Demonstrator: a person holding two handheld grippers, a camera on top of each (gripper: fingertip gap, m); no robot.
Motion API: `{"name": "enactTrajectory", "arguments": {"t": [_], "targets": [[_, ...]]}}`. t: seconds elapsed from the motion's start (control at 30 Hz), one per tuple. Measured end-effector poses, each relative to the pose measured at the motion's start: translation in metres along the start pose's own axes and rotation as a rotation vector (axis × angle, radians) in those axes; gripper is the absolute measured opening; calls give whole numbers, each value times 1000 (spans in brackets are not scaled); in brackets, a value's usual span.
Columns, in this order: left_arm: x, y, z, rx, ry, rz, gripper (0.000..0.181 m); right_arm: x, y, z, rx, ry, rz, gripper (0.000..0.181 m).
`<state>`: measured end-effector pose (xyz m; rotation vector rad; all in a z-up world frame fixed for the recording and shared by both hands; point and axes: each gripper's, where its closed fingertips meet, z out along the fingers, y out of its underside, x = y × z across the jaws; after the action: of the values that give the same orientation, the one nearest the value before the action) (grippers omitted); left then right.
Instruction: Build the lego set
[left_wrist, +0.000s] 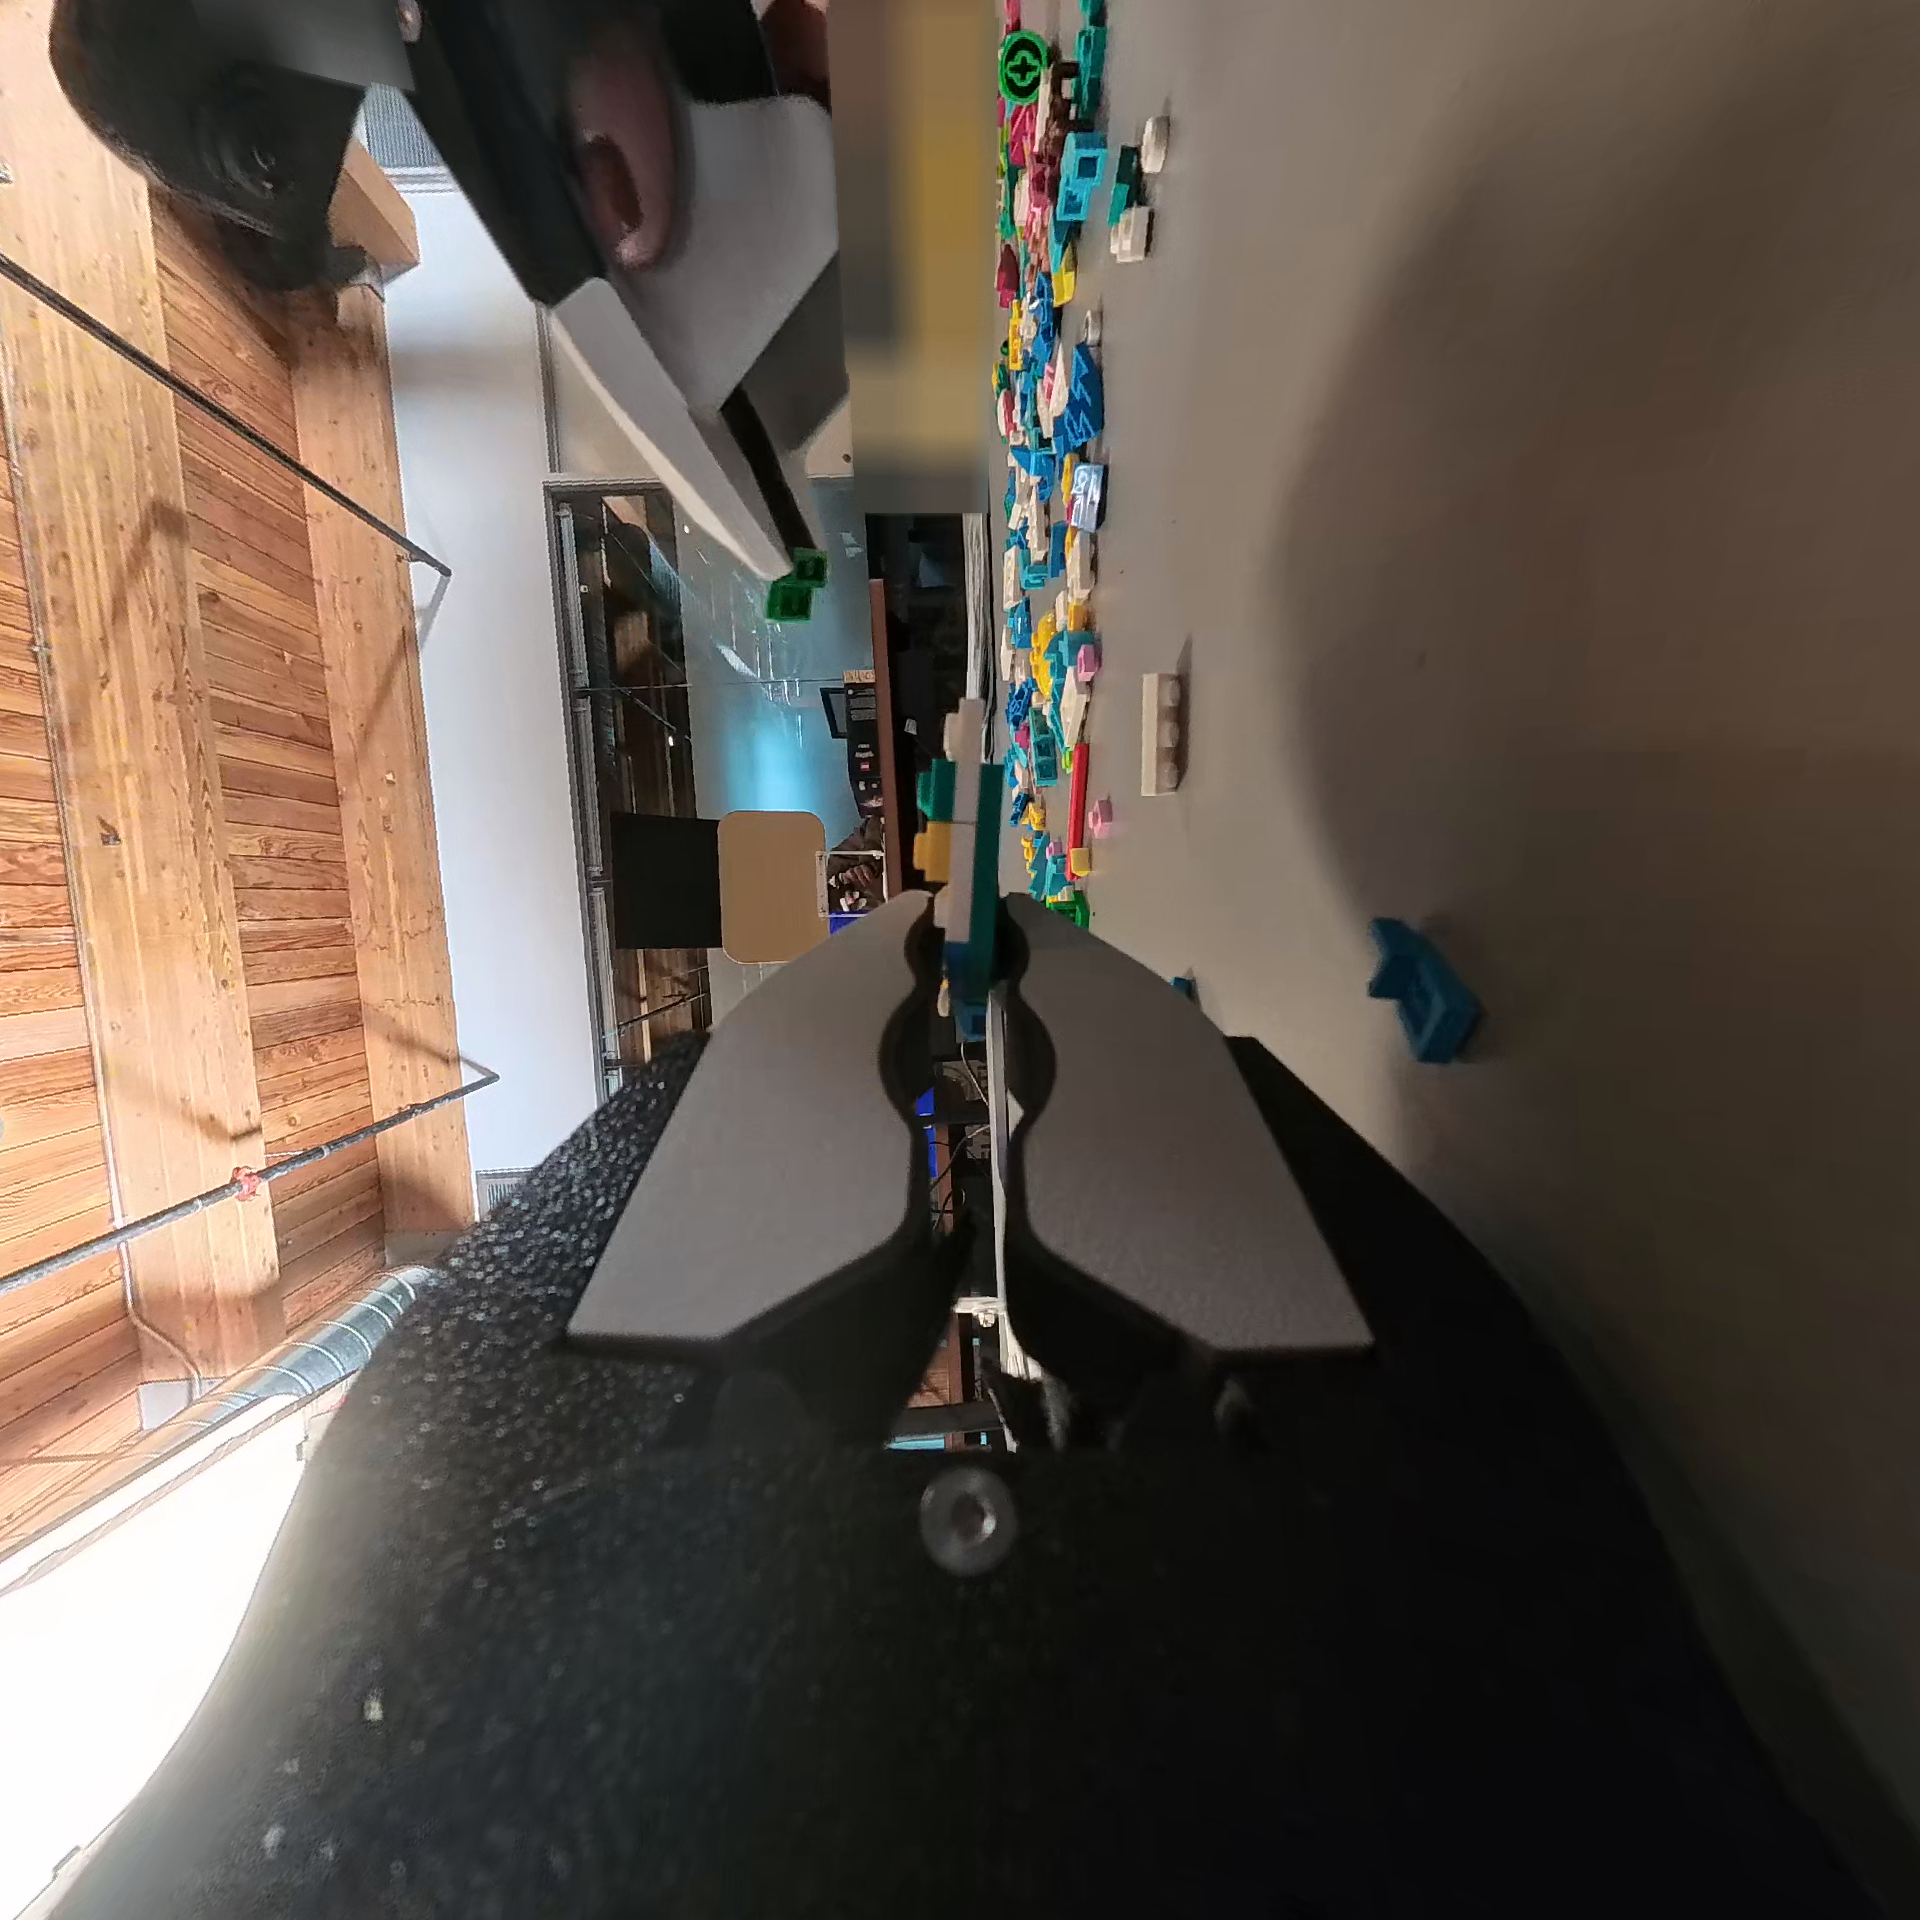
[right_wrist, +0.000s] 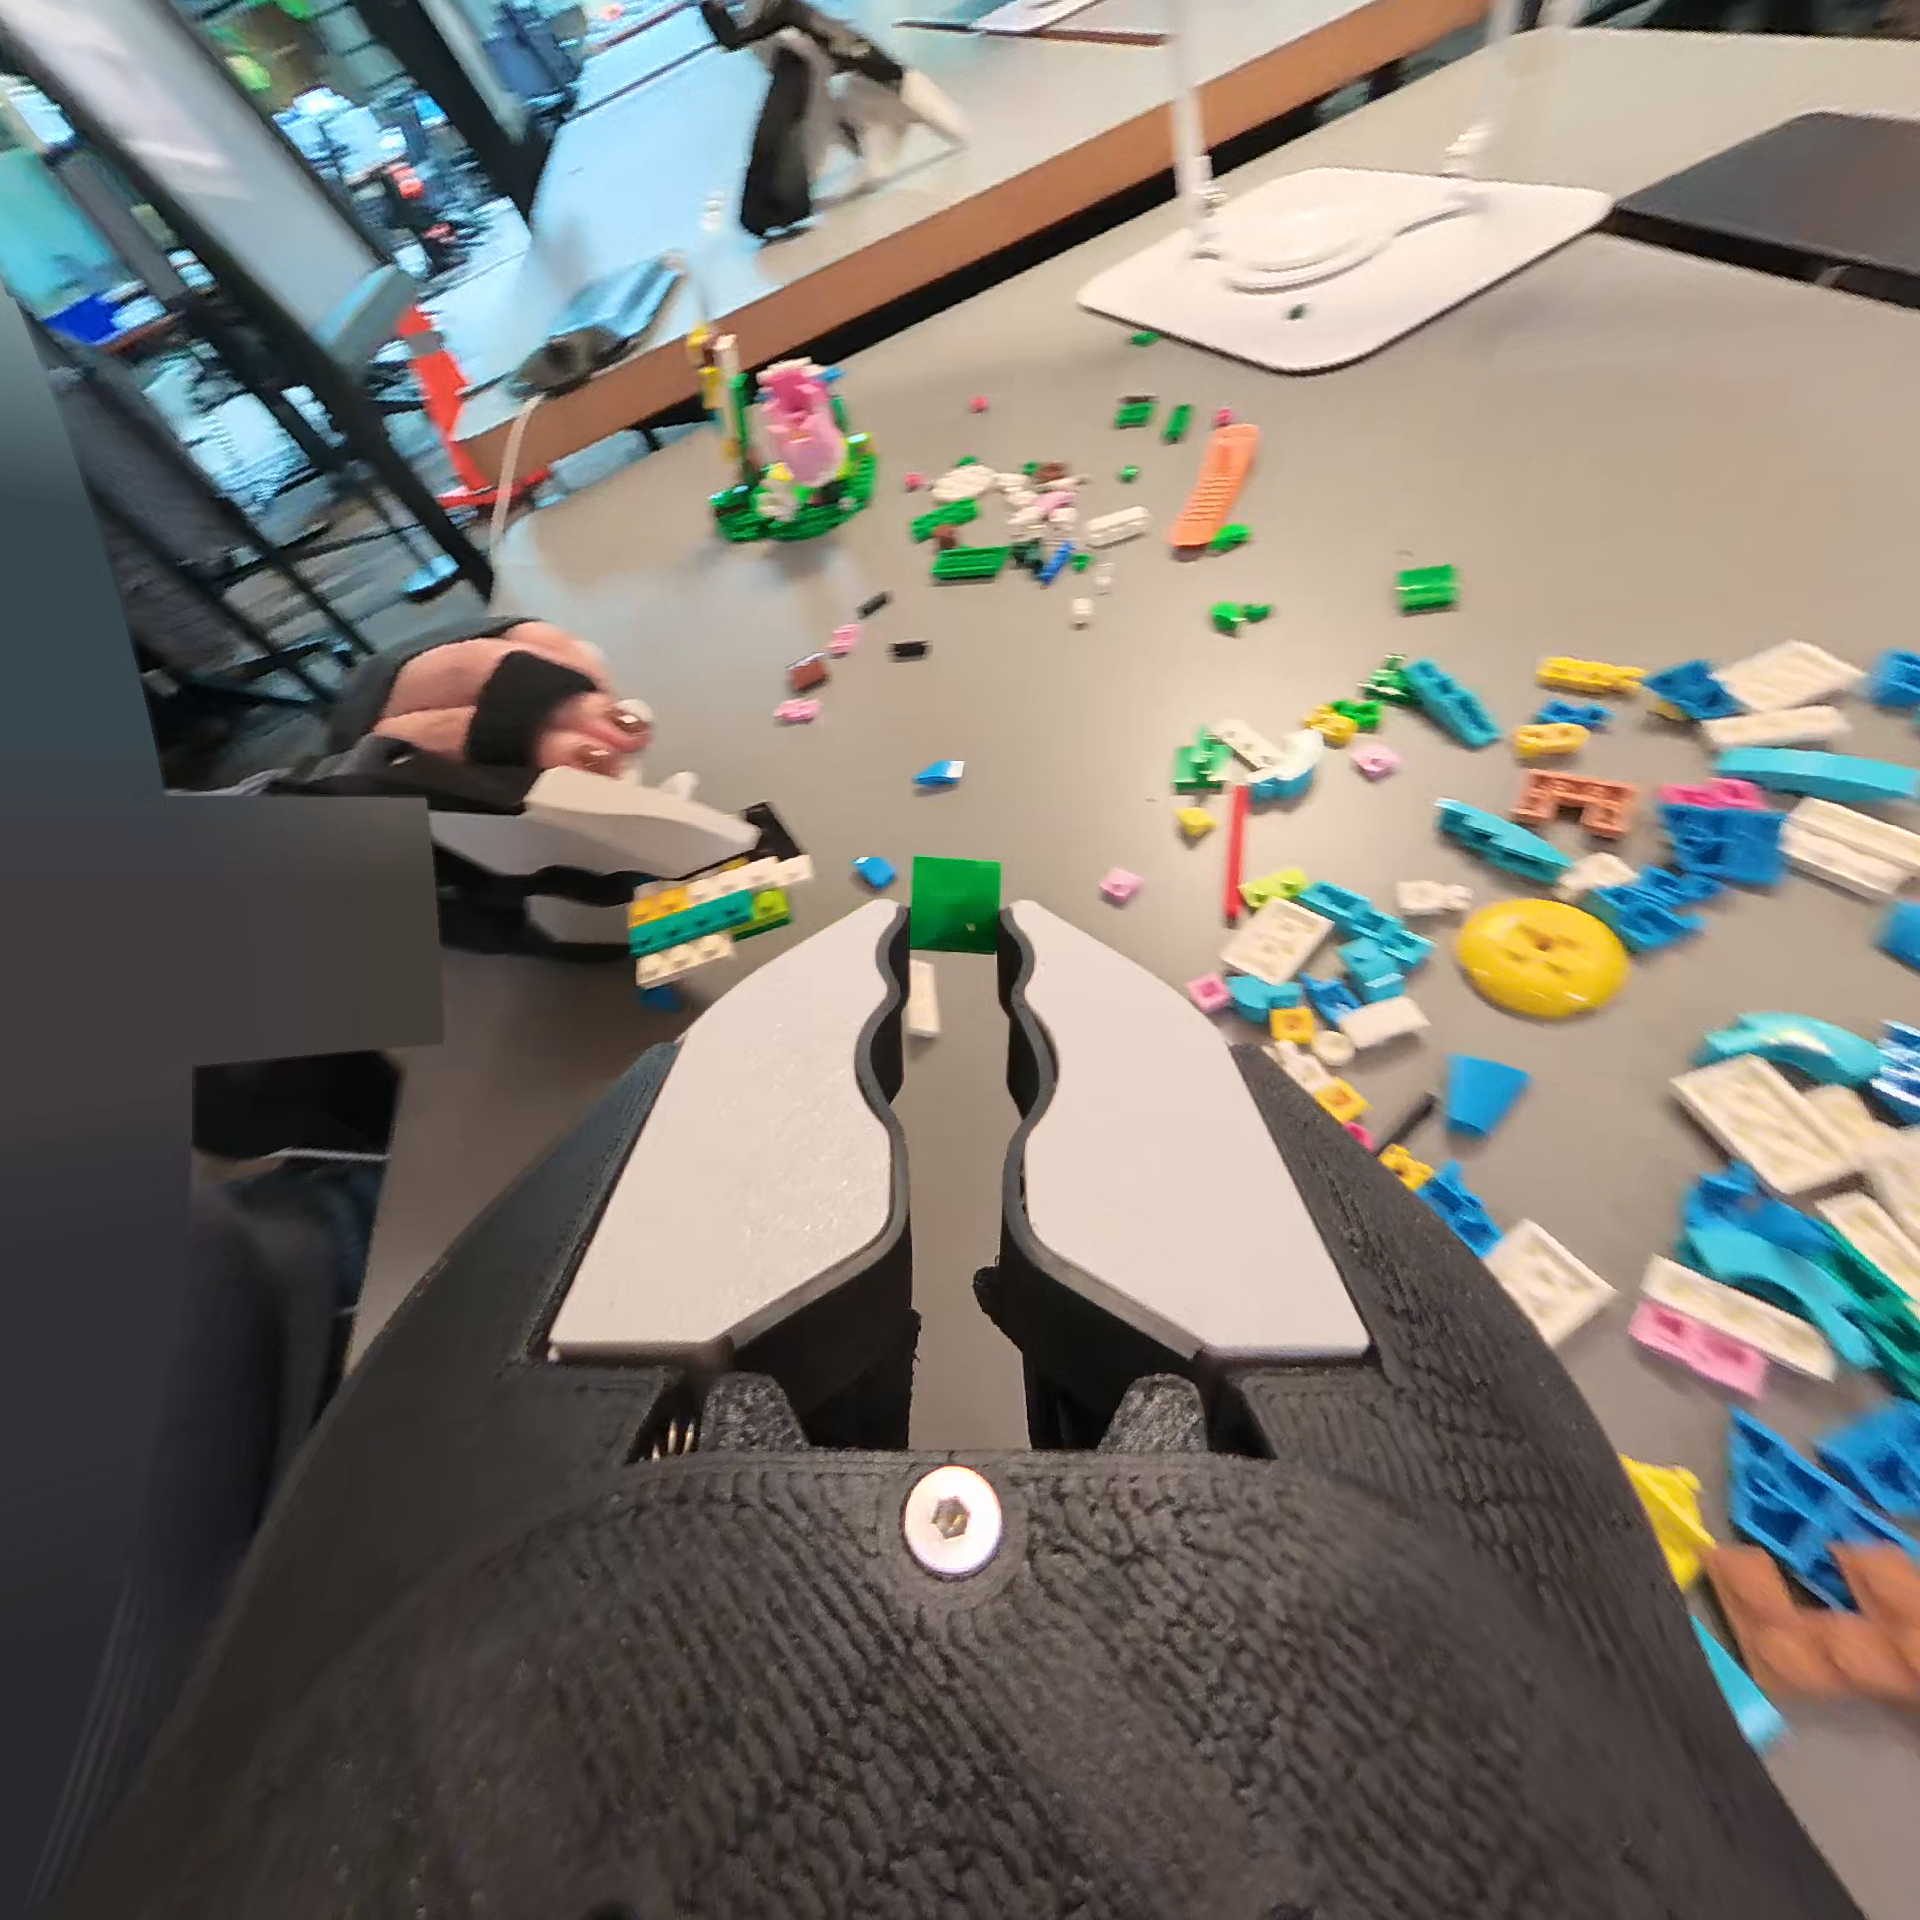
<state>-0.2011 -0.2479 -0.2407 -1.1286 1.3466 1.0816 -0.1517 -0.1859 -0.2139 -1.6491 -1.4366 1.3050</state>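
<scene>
Through the left wrist view, rolled sideways: clamping the brick assembly (left_wrist: 961, 831) in the left hand-held gripper (left_wrist: 971, 914), fingers closed tight on its lower end. Showing teal, white and yellow layers, and sticking out past the fingertips, clear of the table (left_wrist: 1558, 520). Running up the right side of that table, a long strip of loose bricks (left_wrist: 1049, 520) in blue, teal, white, yellow and pink. Lying apart from the strip, a white brick (left_wrist: 1164, 732) and, nearer, a blue brick (left_wrist: 1423, 987). Reaching in from the upper left, the right hand-held gripper (left_wrist: 779, 551), pinching a small green plate (left_wrist: 795, 587) at its tips, well apart from the assembly.

Through the right wrist view: pinching the green plate (right_wrist: 954, 902) edge-on between the fingertips of the right hand-held gripper (right_wrist: 954, 914), fingers narrowed onto it, above the grey table (right_wrist: 1039, 675). Hovering just to the left, the left hand-held gripper (right_wrist: 727, 873), squeezing the brick assembly (right_wrist: 717, 914) with a person's hand (right_wrist: 520, 696) behind it. Spreading over the right half of the table, the loose bricks (right_wrist: 1714, 935), with a yellow disc (right_wrist: 1541, 956) among them. Standing farther back, a pink and green flower model (right_wrist: 795, 457), an orange separator (right_wrist: 1216, 483) beside scattered green and white pieces, and a white stand base (right_wrist: 1351, 270).
</scene>
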Motion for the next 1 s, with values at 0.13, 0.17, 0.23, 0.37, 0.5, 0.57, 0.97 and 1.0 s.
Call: {"name": "enactTrajectory", "arguments": {"t": [0.13, 0.17, 0.23, 0.37, 0.5, 0.57, 0.97, 1.0], "targets": [[0, 0, 0, 1, -1, -1, 8, 2, -2, -1, 9, 27, -17, 14], [0, 0, 0, 1, -1, -1, 8, 2, -1, -1, 9, 26, -20, 14], [0, 0, 0, 1, -1, -1, 8, 2, -1, 0, 4, 28, -25, 14], [0, 0, 0, 0, 0, -3, 8, 0, 1, 0, 0, 23, -37, 14], [0, 0, 0, 0, 1, -4, 8, -1, 0, 1, -3, 15, -52, 14], [0, 0, 0, 2, 0, -3, 8, -1, 2, 2, -11, 19, -58, 14], [1, -1, 0, 2, 0, 0, 8, -2, 4, 5, -43, 22, -112, 14], [1, -1, 0, 3, 0, 0, 8, -2, 5, 5, -49, 27, -121, 14]]}}
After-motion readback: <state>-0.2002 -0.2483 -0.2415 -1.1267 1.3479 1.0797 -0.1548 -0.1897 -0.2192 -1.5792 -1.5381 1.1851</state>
